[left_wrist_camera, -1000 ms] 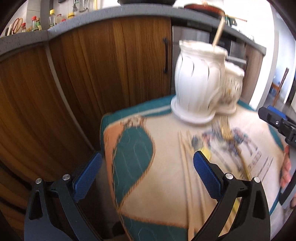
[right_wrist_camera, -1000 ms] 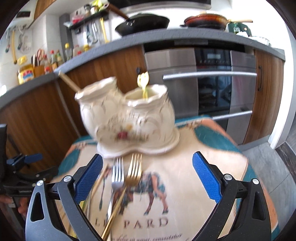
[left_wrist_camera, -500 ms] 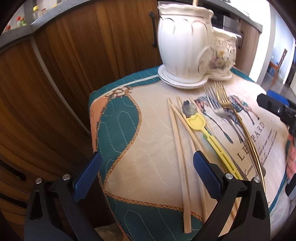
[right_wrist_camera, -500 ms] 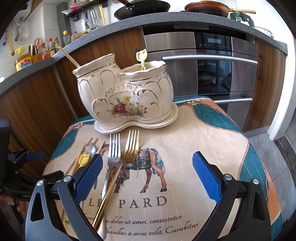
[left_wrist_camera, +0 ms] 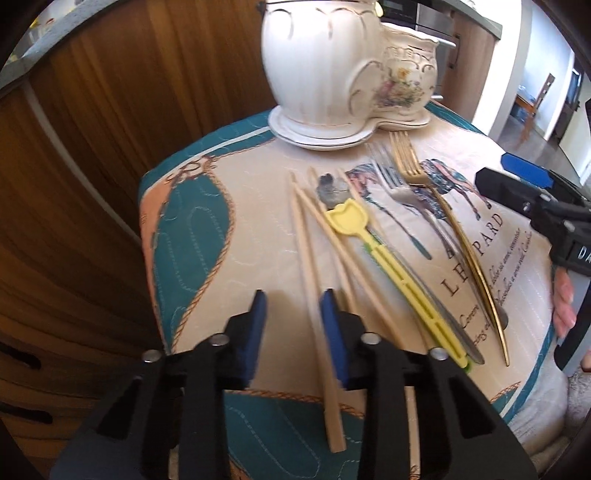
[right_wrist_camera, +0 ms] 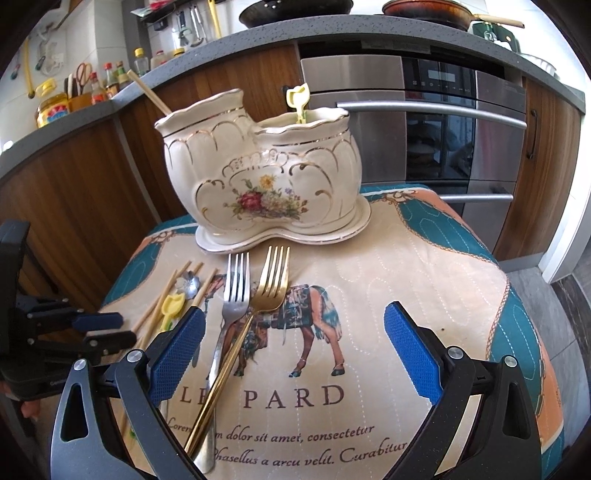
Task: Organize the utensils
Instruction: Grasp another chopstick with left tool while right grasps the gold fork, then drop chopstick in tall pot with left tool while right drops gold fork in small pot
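A cream two-pot ceramic holder (right_wrist_camera: 262, 177) (left_wrist_camera: 343, 70) stands at the back of the cloth-covered table (right_wrist_camera: 424, 273); it holds one chopstick (right_wrist_camera: 147, 92) and a yellow-handled spoon (right_wrist_camera: 297, 101). Wooden chopsticks (left_wrist_camera: 314, 288), a yellow-handled spoon (left_wrist_camera: 391, 269), a silver fork (right_wrist_camera: 231, 306) and a gold fork (right_wrist_camera: 258, 317) lie on the cloth. My left gripper (left_wrist_camera: 291, 310) is low over the cloth, jaws narrowed around the leftmost chopstick, a gap still showing. My right gripper (right_wrist_camera: 293, 339) is open and empty above the forks' handles.
Wooden cabinet doors (left_wrist_camera: 110, 129) and a steel oven (right_wrist_camera: 424, 122) stand close behind the table. A counter (right_wrist_camera: 332, 29) above holds pans and bottles. The table's left edge drops off beside my left gripper.
My left gripper has dropped to the cloth and its jaws have closed in from wide open around the leftmost chopstick. My right gripper has moved slightly closer to the forks.
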{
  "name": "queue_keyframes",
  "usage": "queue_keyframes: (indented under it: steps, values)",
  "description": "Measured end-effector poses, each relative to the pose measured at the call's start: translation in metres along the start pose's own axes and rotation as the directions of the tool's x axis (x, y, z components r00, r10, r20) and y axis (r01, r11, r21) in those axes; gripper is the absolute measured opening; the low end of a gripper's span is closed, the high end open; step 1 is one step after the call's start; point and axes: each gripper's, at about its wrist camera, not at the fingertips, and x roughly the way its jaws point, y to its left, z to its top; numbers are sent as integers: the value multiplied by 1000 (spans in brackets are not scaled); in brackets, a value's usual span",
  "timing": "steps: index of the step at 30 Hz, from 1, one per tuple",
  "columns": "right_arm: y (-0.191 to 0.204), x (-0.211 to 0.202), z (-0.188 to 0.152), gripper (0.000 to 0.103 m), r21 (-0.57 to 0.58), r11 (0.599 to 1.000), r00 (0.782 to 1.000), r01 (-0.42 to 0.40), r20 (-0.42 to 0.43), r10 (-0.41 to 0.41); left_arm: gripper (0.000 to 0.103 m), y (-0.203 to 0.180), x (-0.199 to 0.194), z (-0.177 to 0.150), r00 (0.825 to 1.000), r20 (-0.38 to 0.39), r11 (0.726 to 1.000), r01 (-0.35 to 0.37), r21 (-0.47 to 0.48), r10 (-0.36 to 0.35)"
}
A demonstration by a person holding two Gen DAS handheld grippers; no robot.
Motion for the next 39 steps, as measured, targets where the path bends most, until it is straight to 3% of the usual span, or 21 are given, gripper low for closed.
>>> queue_keyframes:
  steps: [8, 15, 19, 20, 24, 30, 33, 39]
  values:
    - [-1, 1, 0, 97, 4, 1000, 1000, -7, -13, 7, 8, 3, 2, 10, 999, -29, 999, 36, 5, -35]
    - [3, 5, -2, 97, -12, 1000, 999, -22, -41, 21, 6, 9, 0, 7, 999, -5, 999, 47, -25, -47]
    - [5, 6, -2, 94, 13, 997, 994, -78, -74, 78, 6, 13, -2, 2, 999, 27, 999, 20, -42, -19]
    - [7, 8, -3, 91, 13, 996, 992, -88, -88, 89, 6, 15, -2, 2, 999, 35, 999, 13, -49, -11]
    - [14, 20, -5, 55, 9, 996, 987, -86, -138, 87, 6, 24, -6, -1, 998, 65, 996, 10, -90, -4]
    - [18, 32, -5, 24, 44, 993, 976, -110, -185, 116, 6, 26, -7, -1, 996, 83, 995, 28, -96, -20]
    - [21, 35, -4, 13, 48, 992, 973, -115, -198, 122, 6, 27, -8, -3, 996, 87, 995, 39, -95, -31]
    - [21, 36, 5, 9, -14, 997, 962, -80, -262, 74, 6, 31, -6, -3, 994, 90, 993, 65, -100, -56]
